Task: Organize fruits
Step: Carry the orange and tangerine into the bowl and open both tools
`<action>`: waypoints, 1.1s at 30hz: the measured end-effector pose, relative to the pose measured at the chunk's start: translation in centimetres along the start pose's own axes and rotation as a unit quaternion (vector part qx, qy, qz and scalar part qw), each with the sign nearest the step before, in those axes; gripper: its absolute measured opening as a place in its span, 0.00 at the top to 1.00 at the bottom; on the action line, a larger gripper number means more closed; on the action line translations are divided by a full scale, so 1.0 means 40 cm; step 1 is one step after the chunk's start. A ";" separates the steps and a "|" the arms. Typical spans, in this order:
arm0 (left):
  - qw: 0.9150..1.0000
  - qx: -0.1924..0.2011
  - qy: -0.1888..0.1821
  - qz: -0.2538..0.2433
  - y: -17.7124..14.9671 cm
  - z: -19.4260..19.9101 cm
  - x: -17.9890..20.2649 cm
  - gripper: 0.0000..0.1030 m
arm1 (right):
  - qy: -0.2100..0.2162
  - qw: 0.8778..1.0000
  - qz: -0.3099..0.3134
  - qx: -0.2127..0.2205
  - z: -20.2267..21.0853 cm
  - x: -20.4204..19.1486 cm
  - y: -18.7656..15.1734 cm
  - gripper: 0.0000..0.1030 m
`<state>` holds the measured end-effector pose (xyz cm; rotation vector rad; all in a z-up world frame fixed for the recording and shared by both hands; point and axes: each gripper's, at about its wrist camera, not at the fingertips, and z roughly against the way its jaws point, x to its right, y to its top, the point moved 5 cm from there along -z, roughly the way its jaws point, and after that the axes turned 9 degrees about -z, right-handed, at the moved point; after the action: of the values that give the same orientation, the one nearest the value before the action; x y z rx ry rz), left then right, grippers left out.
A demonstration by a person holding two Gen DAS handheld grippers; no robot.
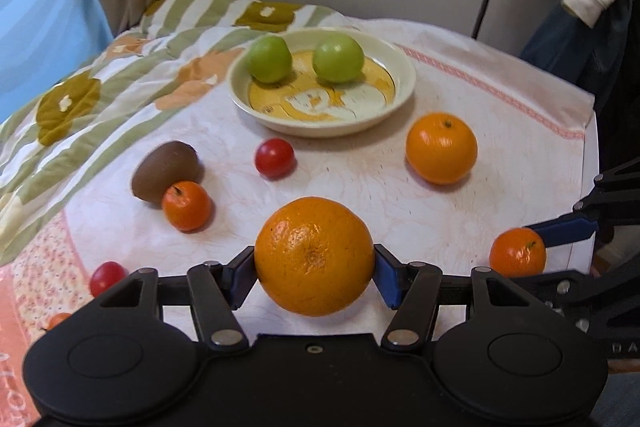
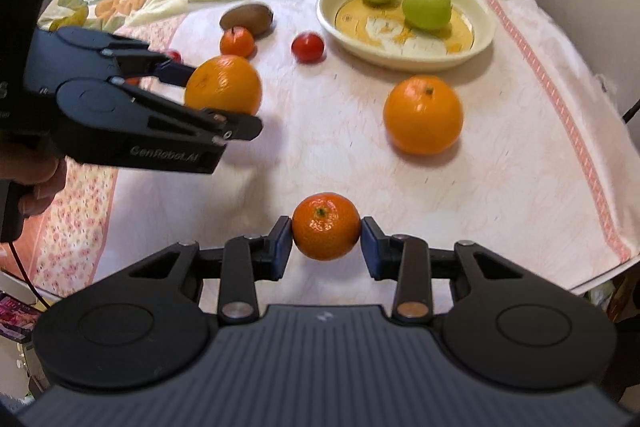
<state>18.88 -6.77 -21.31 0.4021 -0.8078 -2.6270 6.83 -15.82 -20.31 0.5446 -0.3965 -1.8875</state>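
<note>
1. Left tool (image 1: pixel 315 269): blue pads pinch a large orange (image 1: pixel 314 255) on both sides, low centre of the left wrist view. In the right wrist view this tool enters from the left edge, and the orange (image 2: pixel 223 85) appears lifted off the cloth.
2. Right tool (image 2: pixel 325 241): pads sit on either side of a small mandarin (image 2: pixel 326 225), low centre of the right wrist view. The left pad touches it; a thin gap shows at the right pad, so a firm grip cannot be told.
3. Second large orange (image 1: pixel 441 148): on the cloth, right of centre, just in front of the plate and apart from it.
4. Red cherry-sized fruit (image 1: pixel 275 157): on the cloth, centre of frame, just below the plate's near rim.
5. Small mandarin with stem (image 1: pixel 186 205): centre left, touching the kiwi (image 1: pixel 165 171) behind it.
6. Second red fruit (image 1: pixel 106 277): lower left, partly hidden by the tool body.
7. Cream plate (image 1: pixel 404 83): upper centre, holding two green apples (image 1: pixel 269 59) side by side, apart from each other.
8. Desk cloth (image 1: pixel 460 211): pale pink pattern, covering the desk.
9. Striped floral quilt (image 1: pixel 100 99): bunched along the upper left of the frame.
</note>
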 end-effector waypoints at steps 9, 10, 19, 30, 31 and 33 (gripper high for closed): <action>0.998 0.023 0.037 0.048 0.067 0.069 -0.036 0.37 | 0.018 0.999 0.003 0.045 0.091 0.045 0.127 0.50; 0.997 0.025 0.043 0.054 0.078 0.074 -0.037 0.37 | 0.022 0.999 0.004 0.049 0.096 0.055 0.144 0.50; 0.991 0.031 0.083 0.097 0.188 0.079 -0.046 0.37 | 0.048 0.995 0.031 0.076 0.115 0.156 0.313 0.50; 0.986 0.016 0.087 0.139 0.317 -0.051 -0.042 0.37 | 0.072 0.993 0.043 0.082 0.012 0.306 0.532 0.50; 0.986 0.013 0.089 0.141 0.324 -0.067 -0.043 0.37 | 0.073 0.993 0.046 0.080 -0.002 0.315 0.547 0.50; 0.985 0.008 0.094 0.145 0.340 -0.099 -0.047 0.37 | 0.079 0.993 0.051 0.074 -0.034 0.332 0.578 0.50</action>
<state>25.49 -18.37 -16.20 0.4876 -0.7629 -2.2772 21.40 -36.64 -12.08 0.7535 -0.4551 -1.7119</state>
